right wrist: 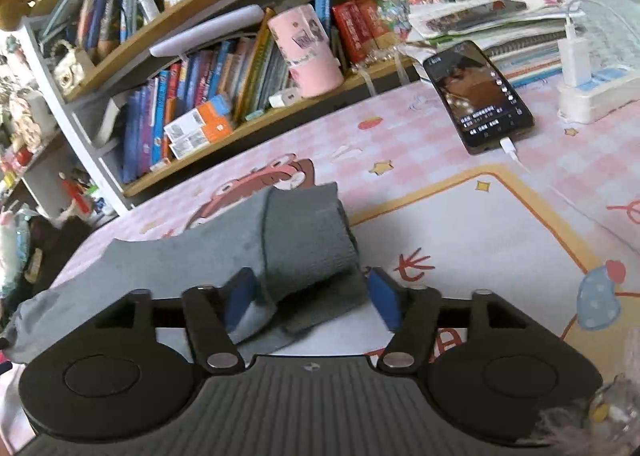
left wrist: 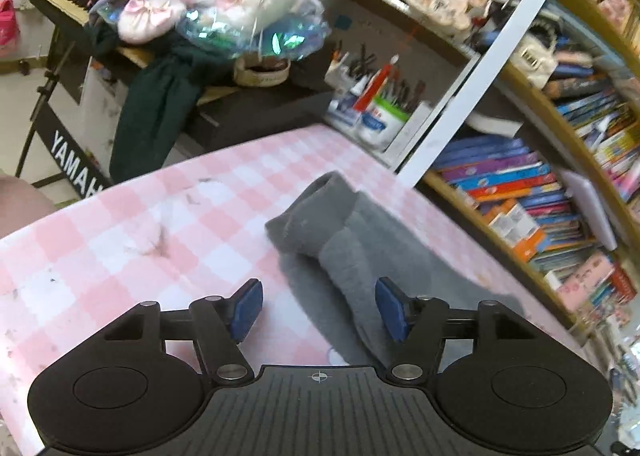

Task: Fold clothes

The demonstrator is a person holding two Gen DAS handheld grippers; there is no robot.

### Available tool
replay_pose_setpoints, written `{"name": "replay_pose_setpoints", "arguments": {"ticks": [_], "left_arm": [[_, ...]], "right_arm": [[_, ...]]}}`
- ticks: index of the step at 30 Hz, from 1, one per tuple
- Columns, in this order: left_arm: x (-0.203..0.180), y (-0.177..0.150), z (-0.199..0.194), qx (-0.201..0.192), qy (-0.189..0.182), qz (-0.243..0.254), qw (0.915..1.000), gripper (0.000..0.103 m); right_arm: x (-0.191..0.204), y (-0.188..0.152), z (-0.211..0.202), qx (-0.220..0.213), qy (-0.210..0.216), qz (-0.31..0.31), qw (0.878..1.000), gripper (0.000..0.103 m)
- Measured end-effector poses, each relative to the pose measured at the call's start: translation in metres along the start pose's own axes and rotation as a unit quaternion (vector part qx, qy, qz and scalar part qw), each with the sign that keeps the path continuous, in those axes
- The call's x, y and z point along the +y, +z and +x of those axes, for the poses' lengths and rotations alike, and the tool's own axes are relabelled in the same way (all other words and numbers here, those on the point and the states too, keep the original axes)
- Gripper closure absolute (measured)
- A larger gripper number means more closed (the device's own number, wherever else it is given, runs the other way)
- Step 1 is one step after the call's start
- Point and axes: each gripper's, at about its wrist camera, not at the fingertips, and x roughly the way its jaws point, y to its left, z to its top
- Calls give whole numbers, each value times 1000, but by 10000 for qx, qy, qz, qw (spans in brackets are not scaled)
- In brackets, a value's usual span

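Observation:
A grey garment [left wrist: 344, 232] lies on the pink checked tablecloth [left wrist: 140, 224], partly rolled and folded over itself. My left gripper [left wrist: 318, 306] is open and empty, just above the near part of the cloth. In the right wrist view the same grey garment [right wrist: 280, 252] lies across the cloth with a folded sleeve end on top. My right gripper [right wrist: 310, 302] is open, its jaws standing on either side of the folded end without closing on it.
A bookshelf [left wrist: 540, 192] full of books runs along the table's far side. A pen holder [left wrist: 380, 108] and a Yamaha keyboard [left wrist: 72, 164] piled with clothes stand beyond the table. A phone [right wrist: 478, 92] on a charging cable and a white power strip [right wrist: 592, 96] lie at the right.

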Motion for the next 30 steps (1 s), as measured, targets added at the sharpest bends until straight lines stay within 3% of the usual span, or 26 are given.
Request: {"name": "replay_pose_setpoints", "arguments": {"ticks": [5, 6, 8, 11, 13, 17, 21, 25, 30], "left_arm": [[-6, -1, 20, 96, -262, -95, 9996, 44], [-10, -1, 26, 150, -357, -91, 9992, 45], [-17, -2, 37, 266, -548, -79, 9981, 60], [-36, -1, 57, 295, -535, 195, 9979, 65], [-43, 5, 74, 365, -601, 180, 9974, 70], [-49, 27, 101, 381, -1027, -483, 9928, 87], [-60, 31, 94, -150, -1336, -519, 9896, 88], [-52, 17, 107, 173, -868, -393, 9953, 88], [-55, 14, 104, 105, -874, -319, 9956, 84]], "right_arm": [[6, 5, 19, 179, 33, -84, 9998, 33], [9, 8, 24, 236, 52, -147, 9996, 38], [16, 13, 35, 343, 109, -325, 9988, 47], [23, 24, 57, 451, 205, -538, 9973, 62], [26, 36, 76, 429, 201, -623, 9969, 67], [31, 72, 107, -6, 13, -650, 9979, 80], [33, 94, 115, -408, 34, -471, 9981, 80], [28, 87, 129, -122, -201, -452, 9987, 80], [29, 80, 121, -273, -407, -550, 9973, 60]]}}
